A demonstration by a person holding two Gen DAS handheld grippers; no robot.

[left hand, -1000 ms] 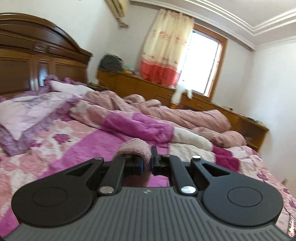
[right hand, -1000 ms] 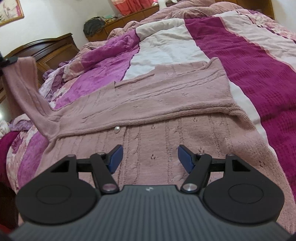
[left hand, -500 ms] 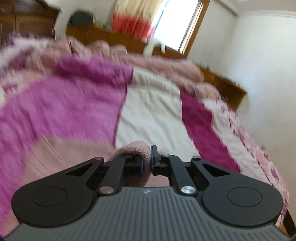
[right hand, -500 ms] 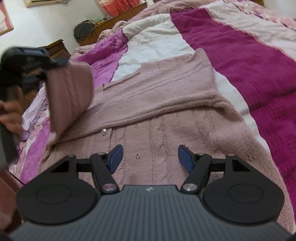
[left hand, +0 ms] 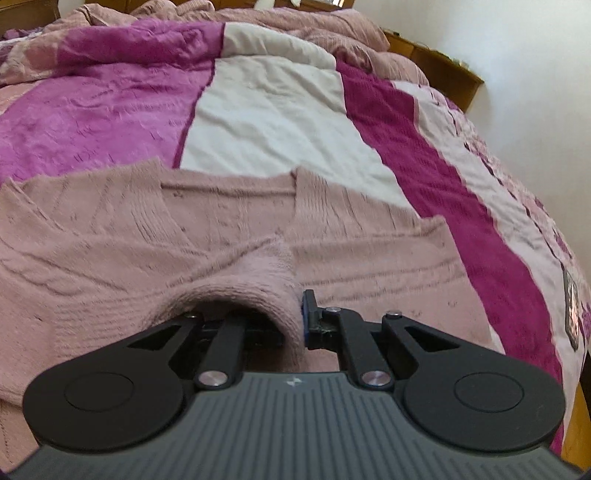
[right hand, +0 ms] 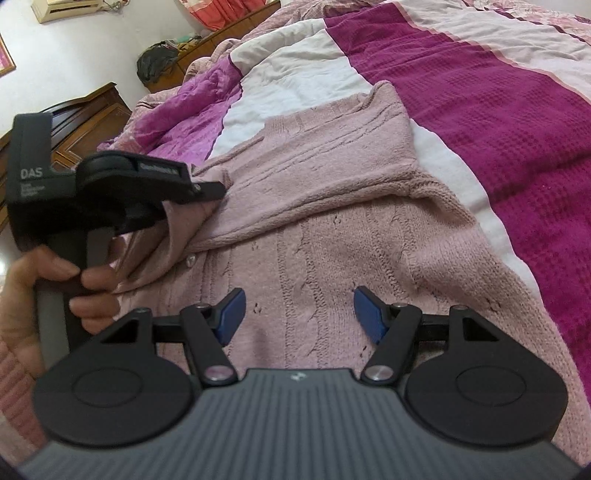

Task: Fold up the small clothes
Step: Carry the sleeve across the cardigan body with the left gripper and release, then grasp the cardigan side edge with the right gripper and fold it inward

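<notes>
A dusty-pink knitted cardigan (right hand: pixel 332 229) lies flat on the bed, front up, with one sleeve (right hand: pixel 332 155) folded across its chest. It also shows in the left wrist view (left hand: pixel 369 240). My left gripper (left hand: pixel 295 325) is shut on the cuff of the other sleeve (left hand: pixel 255 288) and holds it low over the chest; it shows in the right wrist view (right hand: pixel 207 192) with a hand on its handle. My right gripper (right hand: pixel 297 314) is open and empty, just above the cardigan's lower front.
The bedspread (right hand: pixel 498 122) has magenta, white and purple bands. A crumpled pink quilt (left hand: pixel 332 33) lies at the far end. A wooden headboard (right hand: pixel 92 110) and a low wooden cabinet (left hand: pixel 436 59) stand beyond the bed.
My left gripper has carried the sleeve cuff from high at the left down and across onto the cardigan's chest. The right gripper has stayed open and moved slightly.
</notes>
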